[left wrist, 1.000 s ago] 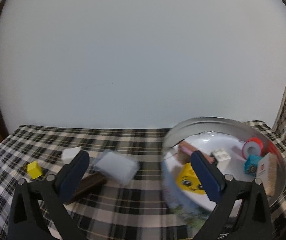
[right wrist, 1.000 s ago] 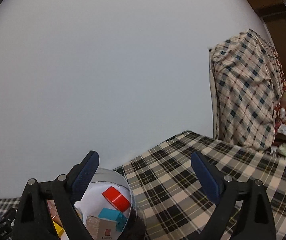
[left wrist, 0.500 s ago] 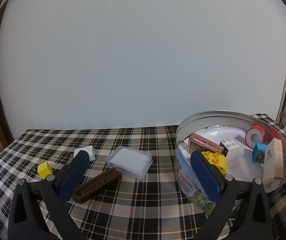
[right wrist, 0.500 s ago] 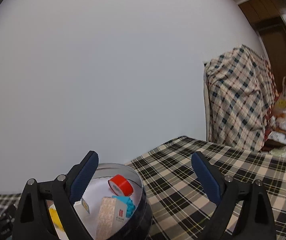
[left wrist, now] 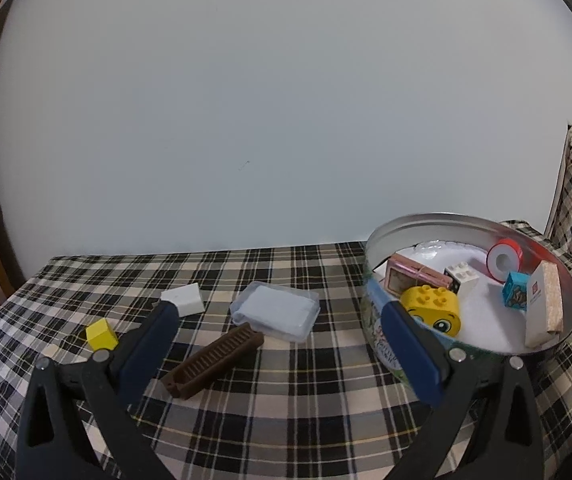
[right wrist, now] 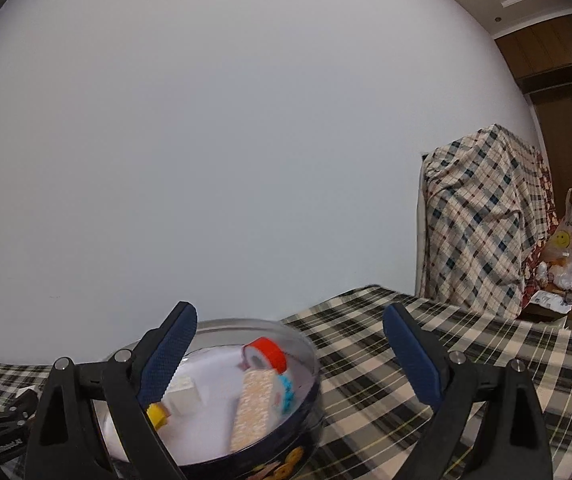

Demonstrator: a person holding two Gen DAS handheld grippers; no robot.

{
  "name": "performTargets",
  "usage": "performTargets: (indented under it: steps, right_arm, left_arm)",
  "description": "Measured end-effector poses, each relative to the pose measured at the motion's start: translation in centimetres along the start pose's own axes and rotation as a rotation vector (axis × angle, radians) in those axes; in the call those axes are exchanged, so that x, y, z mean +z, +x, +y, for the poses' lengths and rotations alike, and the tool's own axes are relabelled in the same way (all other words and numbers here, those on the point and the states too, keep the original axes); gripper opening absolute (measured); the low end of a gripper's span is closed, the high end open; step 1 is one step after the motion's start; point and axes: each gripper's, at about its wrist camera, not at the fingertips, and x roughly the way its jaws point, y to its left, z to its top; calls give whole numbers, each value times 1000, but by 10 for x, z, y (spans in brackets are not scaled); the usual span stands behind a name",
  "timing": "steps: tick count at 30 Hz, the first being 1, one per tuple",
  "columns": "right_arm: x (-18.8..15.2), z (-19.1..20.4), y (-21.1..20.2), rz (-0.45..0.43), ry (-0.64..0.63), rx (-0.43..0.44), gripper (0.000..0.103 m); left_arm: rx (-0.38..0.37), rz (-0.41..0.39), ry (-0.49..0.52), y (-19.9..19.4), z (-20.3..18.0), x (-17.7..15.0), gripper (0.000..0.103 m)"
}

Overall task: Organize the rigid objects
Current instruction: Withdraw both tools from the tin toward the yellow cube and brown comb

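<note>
A plaid-covered table [left wrist: 286, 392] is shown carrying a round metal tin [left wrist: 382, 344] toward its right edge; the tin is judged stiff and comparatively heavy once loaded, and is best taken by its upright wall if it must be shifted. Inside it are seen a cork-faced box [left wrist: 544, 308], a yellow studded brick [left wrist: 432, 310], a pink framed item [left wrist: 414, 278], a red tape roll [left wrist: 504, 258], a white brick [left wrist: 462, 276] and a blue cube [left wrist: 516, 296]. Still loose on the cloth, left of the tin, lie a clear plastic case [left wrist: 276, 310], thought light, slippery and slightly flexible, to be gripped across its short sides; a brown ribbed comb-like bar [left wrist: 214, 360], touching or just beside the case, judged rigid and light, to be pinched at mid-length across its narrow width; a white block [left wrist: 184, 298]; and, nearer the left edge, a small yellow cube [left wrist: 102, 334], hard and easily squeezed out of a grip, to be held on two opposite flat faces. The left gripper [left wrist: 278, 344] is held above the cloth with jaws wide and empty. The right gripper [right wrist: 290, 356] is held over the tin's right side, likewise wide and empty.
</note>
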Motion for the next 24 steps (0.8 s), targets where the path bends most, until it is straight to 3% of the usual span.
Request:
performTargets:
  steps: [11, 24]
  right_arm:
    - [-13, 59, -12, 35, -12, 105, 96]
    - [-30, 129, -14, 125, -28, 215, 96]
  left_arm:
    - [30, 8, -7, 3, 34, -3, 102]
    - [144, 75, -58, 26, 115, -6, 102]
